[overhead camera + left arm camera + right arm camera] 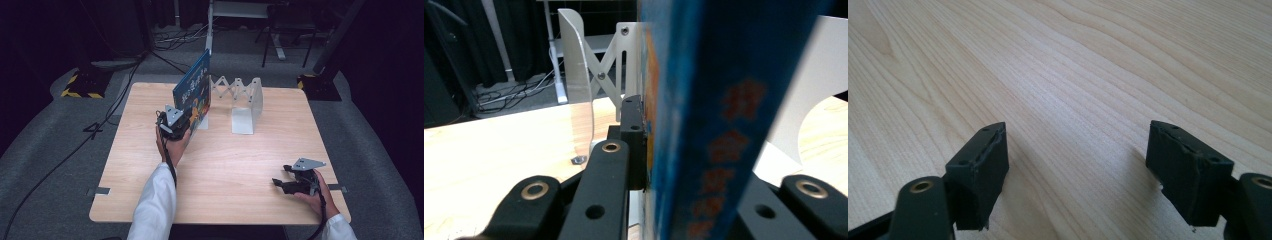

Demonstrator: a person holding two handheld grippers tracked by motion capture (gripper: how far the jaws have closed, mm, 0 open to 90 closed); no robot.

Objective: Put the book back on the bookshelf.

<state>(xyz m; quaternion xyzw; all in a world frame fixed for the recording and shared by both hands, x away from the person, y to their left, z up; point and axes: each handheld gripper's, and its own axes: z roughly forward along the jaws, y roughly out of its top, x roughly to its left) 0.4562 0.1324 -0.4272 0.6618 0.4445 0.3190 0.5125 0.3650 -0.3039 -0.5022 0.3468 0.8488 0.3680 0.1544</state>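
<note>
one blue book [193, 89] stands upright on its bottom edge toward the far side of the desk [225, 170], at about eleven o'clock from the desk's middle. the left gripper [184, 121] holds it low down, at the book's near bottom corner, jaws closed flat on the two covers. in the left gripper view the spine of the book [719, 125] runs straight up between the jaws, and one black pad [633, 140] lies pressed against the orange-and-blue cover. gripping low and near the spine looks like a way to keep the book vertical while it is steered, since a hold higher up would let the foot swing.

just at three o'clock of the book is a white bookstand [240, 102] with a scissor-lattice back and two upright end plates; the nearer plate sits close beside the book, the other well to the right. the left gripper view shows a plate of the bookstand [579, 85] ahead and to the left of the cover, and another pale plate behind the spine on the right, so the book seems to be lined up to slide in between or against them. whether the cover already touches a plate i cannot tell.

the right gripper [284, 184] rests at about four o'clock, near the desk's front right corner, well apart from the book. its jaws stand wide open over bare wood in the right gripper view, holding nothing, likely parked out of the way.
</note>
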